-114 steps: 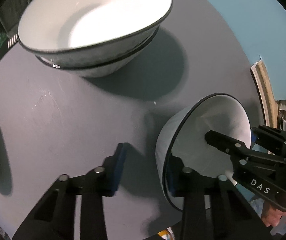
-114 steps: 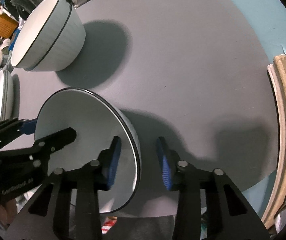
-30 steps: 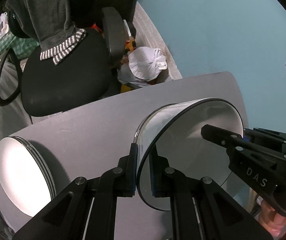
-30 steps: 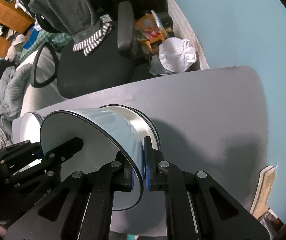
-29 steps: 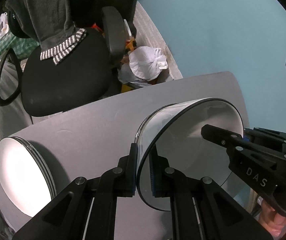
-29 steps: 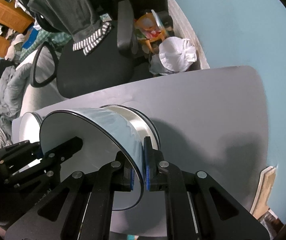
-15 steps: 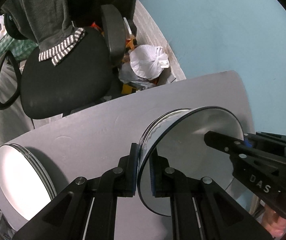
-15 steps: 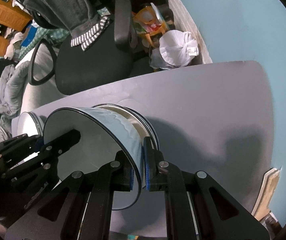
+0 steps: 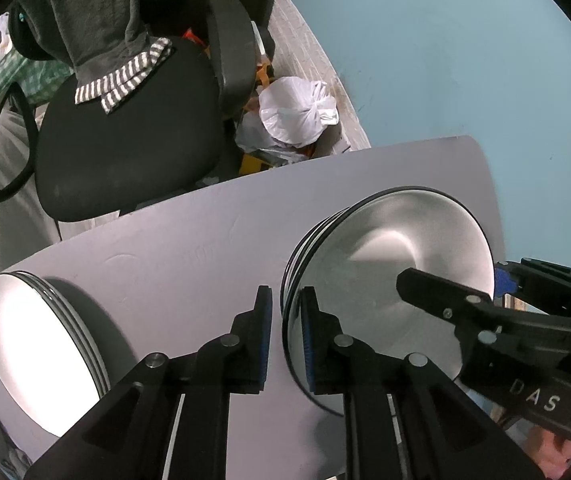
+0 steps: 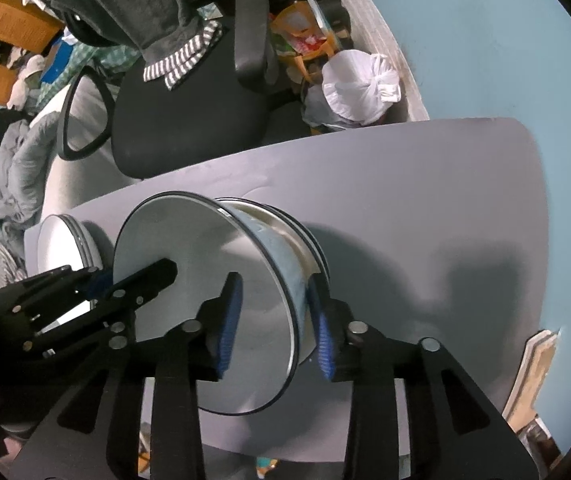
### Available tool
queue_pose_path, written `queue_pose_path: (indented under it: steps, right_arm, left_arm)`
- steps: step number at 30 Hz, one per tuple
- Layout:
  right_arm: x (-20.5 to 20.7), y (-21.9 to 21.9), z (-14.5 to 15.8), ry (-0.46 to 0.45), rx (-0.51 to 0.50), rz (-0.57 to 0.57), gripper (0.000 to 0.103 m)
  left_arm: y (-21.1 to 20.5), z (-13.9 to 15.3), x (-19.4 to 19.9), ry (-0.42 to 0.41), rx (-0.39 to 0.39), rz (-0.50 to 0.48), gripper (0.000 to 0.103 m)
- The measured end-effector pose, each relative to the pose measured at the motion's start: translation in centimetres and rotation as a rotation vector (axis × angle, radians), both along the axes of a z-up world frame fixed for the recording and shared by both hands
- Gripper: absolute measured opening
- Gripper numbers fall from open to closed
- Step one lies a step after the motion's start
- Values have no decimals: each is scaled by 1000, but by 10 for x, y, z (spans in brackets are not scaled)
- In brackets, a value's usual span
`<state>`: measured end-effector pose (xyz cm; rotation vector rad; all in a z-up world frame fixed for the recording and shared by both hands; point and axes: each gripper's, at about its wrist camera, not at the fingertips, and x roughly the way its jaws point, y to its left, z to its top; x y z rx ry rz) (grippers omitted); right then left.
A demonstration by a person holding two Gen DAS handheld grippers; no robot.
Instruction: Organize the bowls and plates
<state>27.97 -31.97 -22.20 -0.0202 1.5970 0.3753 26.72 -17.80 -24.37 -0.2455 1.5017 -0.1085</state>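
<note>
Worktop [image 9: 189, 240] first, grey and rounded at its far corner, bearing two piles. Behind it a black office chair [image 9: 125, 144] draped with a grey garment [image 9: 97, 12], and a knotted white bag [image 9: 297, 116] on the floor by the blue wall; none of it in the way. Stack of plates [image 9: 33, 356] at the left end, well apart from the bowls. Top bowl [image 10: 213, 312] nested into the stack of bowls [image 10: 297, 232] under it, black rims lined up close together, so judged as set down and now being let go. Right gripper [image 10: 273, 320] opening, pads apart on either side of the bowl's wall, neither seen pressing, one inside and one outside. Left gripper [image 9: 285, 332] opening too, gap narrow, rim of the same bowl between its pads; contact hard to tell, though a sliver of space shows on the outer side. Held from opposite sides of the rim, likely to keep the bowl level while lowering. Main risk in pulling away: an inner pad catching the rim and dragging the bowl askew.
</note>
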Motion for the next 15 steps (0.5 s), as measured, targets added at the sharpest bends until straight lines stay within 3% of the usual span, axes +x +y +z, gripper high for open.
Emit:
queue_pose_path:
  steps: [8,15]
  right_arm:
    - [-2,2,9,-30,-1,-8,68]
    - [3,-5,20,-60,6,-45,71]
  left_arm:
    - [12,8,-6,-19,-25,39,31]
    - [18,21,-13,-46,-16,52,33]
